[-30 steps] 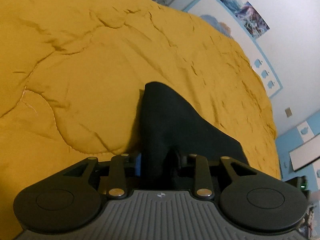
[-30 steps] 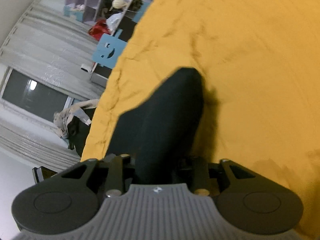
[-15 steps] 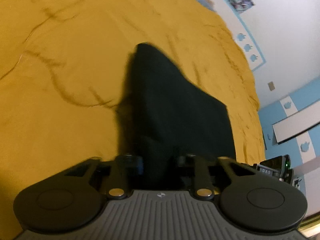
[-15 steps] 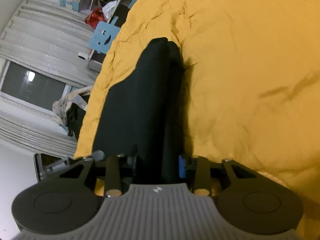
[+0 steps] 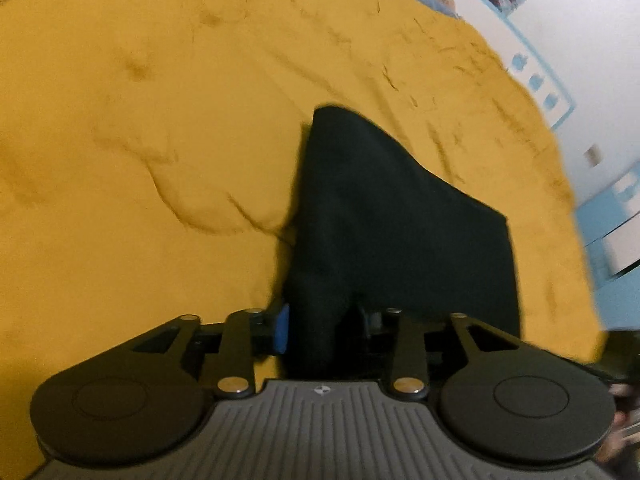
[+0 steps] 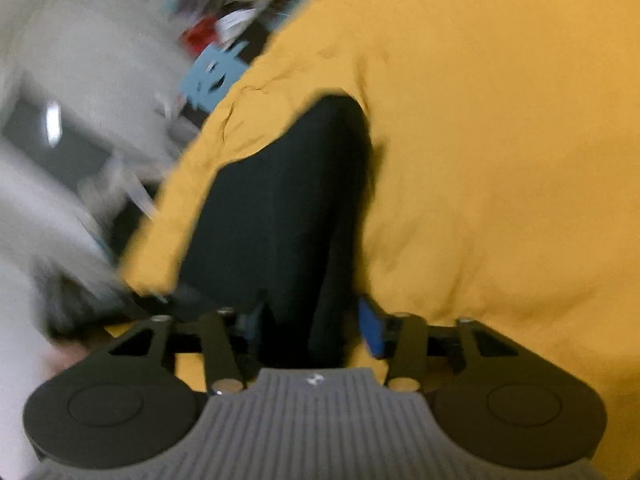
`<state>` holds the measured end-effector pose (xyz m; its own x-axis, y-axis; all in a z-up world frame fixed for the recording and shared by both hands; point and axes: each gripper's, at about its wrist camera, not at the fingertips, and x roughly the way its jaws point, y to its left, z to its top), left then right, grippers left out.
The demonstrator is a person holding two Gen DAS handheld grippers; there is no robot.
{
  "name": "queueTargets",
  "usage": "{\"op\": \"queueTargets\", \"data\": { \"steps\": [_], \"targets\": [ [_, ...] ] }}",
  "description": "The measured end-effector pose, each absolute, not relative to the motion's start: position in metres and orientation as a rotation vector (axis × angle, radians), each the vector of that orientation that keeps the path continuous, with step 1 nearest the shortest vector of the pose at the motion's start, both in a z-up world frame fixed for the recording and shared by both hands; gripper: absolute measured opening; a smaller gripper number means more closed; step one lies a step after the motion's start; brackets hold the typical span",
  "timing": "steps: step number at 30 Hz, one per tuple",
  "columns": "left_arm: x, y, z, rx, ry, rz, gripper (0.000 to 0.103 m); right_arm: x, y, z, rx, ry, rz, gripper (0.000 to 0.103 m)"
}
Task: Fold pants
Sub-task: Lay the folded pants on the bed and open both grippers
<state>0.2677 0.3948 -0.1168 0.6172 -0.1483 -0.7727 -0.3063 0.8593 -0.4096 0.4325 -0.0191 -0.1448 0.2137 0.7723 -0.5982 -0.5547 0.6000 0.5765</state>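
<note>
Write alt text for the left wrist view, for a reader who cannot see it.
Black pants lie on a mustard-yellow quilt, one end running between the fingers of the left gripper, whose jaws are opening. A blue pad shows beside the cloth; a white and blue wall lies behind.

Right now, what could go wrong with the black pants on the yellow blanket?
Both grippers' jaws are opening with the black pants between them. On the right gripper the blue pad already stands off the cloth, so the fold may flop open. The left gripper may snag a layer. The yellow blanket is rumpled, so the pants may lie uneven.
</note>
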Motion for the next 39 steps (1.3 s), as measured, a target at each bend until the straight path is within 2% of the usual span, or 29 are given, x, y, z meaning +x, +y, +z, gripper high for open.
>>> {"op": "queueTargets", "data": {
  "steps": [1, 3, 6, 8, 9, 10, 12, 16, 20, 27, 36, 37, 38, 39],
  "targets": [
    [0.267, 0.387, -0.110, -0.481, 0.909, 0.134, 0.053, 0.429, -0.017, -0.136, 0.198, 0.958, 0.927, 0.053],
    [0.267, 0.375, -0.100, -0.376, 0.891, 0.202, 0.055, 0.425, -0.015, -0.117, 0.132, 0.902, 0.903, 0.053],
    [0.260, 0.360, -0.084, -0.265, 0.798, 0.259, 0.043, 0.425, -0.007, -0.090, 0.101, 0.785, 0.861, 0.052],
    [0.256, 0.349, -0.073, -0.236, 0.708, 0.222, 0.043, 0.431, 0.005, -0.082, 0.101, 0.747, 0.835, 0.052],
    [0.254, 0.345, -0.069, -0.236, 0.680, 0.195, 0.043, 0.438, 0.019, -0.080, 0.078, 0.753, 0.831, 0.051],
    [0.253, 0.343, -0.068, -0.235, 0.666, 0.175, 0.043, 0.444, 0.030, -0.082, 0.051, 0.748, 0.837, 0.042],
    [0.258, 0.341, -0.074, -0.232, 0.683, 0.153, 0.043, 0.456, 0.060, -0.091, 0.001, 0.741, 0.872, 0.030],
    [0.271, 0.351, -0.098, -0.243, 0.823, 0.200, 0.038, 0.481, 0.085, -0.120, -0.077, 0.773, 0.803, 0.027],
    [0.267, 0.360, -0.104, -0.292, 0.846, 0.210, 0.037, 0.480, 0.070, -0.122, -0.064, 0.775, 0.756, 0.028],
    [0.268, 0.351, -0.097, -0.255, 0.838, 0.215, 0.038, 0.407, 0.037, -0.086, -0.028, 0.689, 0.870, 0.030],
    [0.278, 0.346, -0.101, -0.238, 0.871, 0.226, 0.038, 0.378, 0.016, -0.116, 0.005, 0.797, 0.841, 0.031],
    [0.279, 0.343, -0.102, -0.223, 0.880, 0.236, 0.038, 0.372, 0.016, -0.115, -0.030, 0.796, 0.819, 0.033],
    [0.279, 0.340, -0.102, -0.205, 0.891, 0.249, 0.039, 0.368, 0.015, -0.117, -0.071, 0.814, 0.790, 0.043],
    [0.279, 0.337, -0.101, -0.185, 0.900, 0.264, 0.040, 0.365, 0.014, -0.122, -0.100, 0.840, 0.772, 0.045]
  ]
}}
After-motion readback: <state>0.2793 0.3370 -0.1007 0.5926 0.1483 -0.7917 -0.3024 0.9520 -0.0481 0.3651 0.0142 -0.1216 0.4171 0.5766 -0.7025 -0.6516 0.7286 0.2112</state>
